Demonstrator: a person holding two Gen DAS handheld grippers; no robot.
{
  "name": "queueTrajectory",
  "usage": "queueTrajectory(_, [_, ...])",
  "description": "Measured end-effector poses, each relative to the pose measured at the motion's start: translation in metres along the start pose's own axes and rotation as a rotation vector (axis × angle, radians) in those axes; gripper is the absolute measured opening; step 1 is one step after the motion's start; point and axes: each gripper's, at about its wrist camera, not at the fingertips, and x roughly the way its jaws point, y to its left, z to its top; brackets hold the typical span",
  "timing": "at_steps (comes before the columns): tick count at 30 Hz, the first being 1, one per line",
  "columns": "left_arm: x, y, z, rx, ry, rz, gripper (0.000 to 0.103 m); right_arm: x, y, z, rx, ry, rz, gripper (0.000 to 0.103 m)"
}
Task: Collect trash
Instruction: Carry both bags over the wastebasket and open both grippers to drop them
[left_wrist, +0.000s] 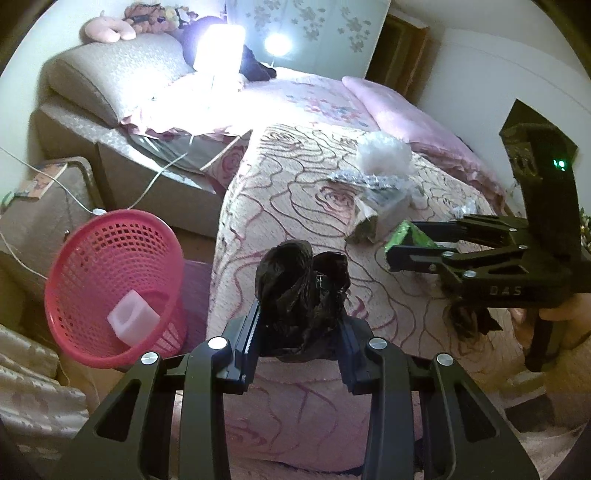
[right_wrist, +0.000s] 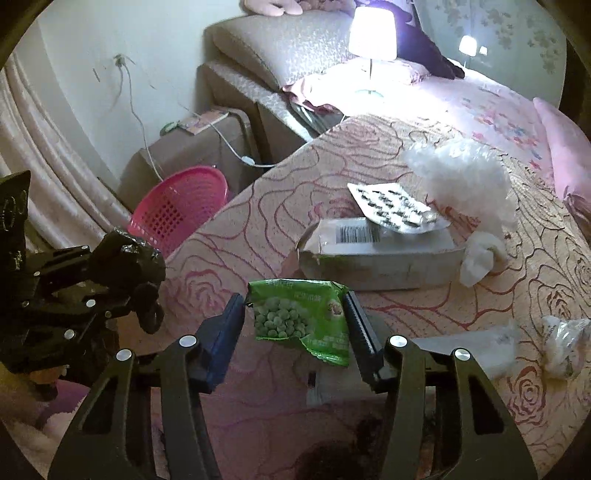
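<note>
My left gripper is shut on a crumpled black plastic bag, held above the edge of the rose-patterned bed cover. A pink mesh basket stands on the floor to its left, with a white foam piece inside. In the right wrist view my right gripper has a green pea snack packet between its pads, which press on both its edges. That packet also shows at the right gripper's tips in the left wrist view. The black bag appears at far left.
On the bed lie a torn cardboard box, a foil blister sheet, a white plastic wad, a tissue and crumpled clear wrap. A lit lamp and a nightstand with cables stand beyond the basket.
</note>
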Motion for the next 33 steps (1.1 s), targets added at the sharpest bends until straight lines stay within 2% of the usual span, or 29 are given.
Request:
queueTrajectory(13, [-0.015,0.026,0.015,-0.046,-0.057,0.066,0.033,-0.014,-0.002,0.025,0.045,-0.071,-0.017,0.053])
queueTrajectory(17, [-0.02,0.037,0.019,-0.058,-0.075,0.088,0.033,-0.015,0.0,0.034,0.058,-0.081,0.004,0.053])
queueTrajectory(33, [-0.028,0.106,0.026,-0.159,-0.086,0.233,0.033,0.011,0.053,0.084,-0.038,-0.077,0.044,0.053])
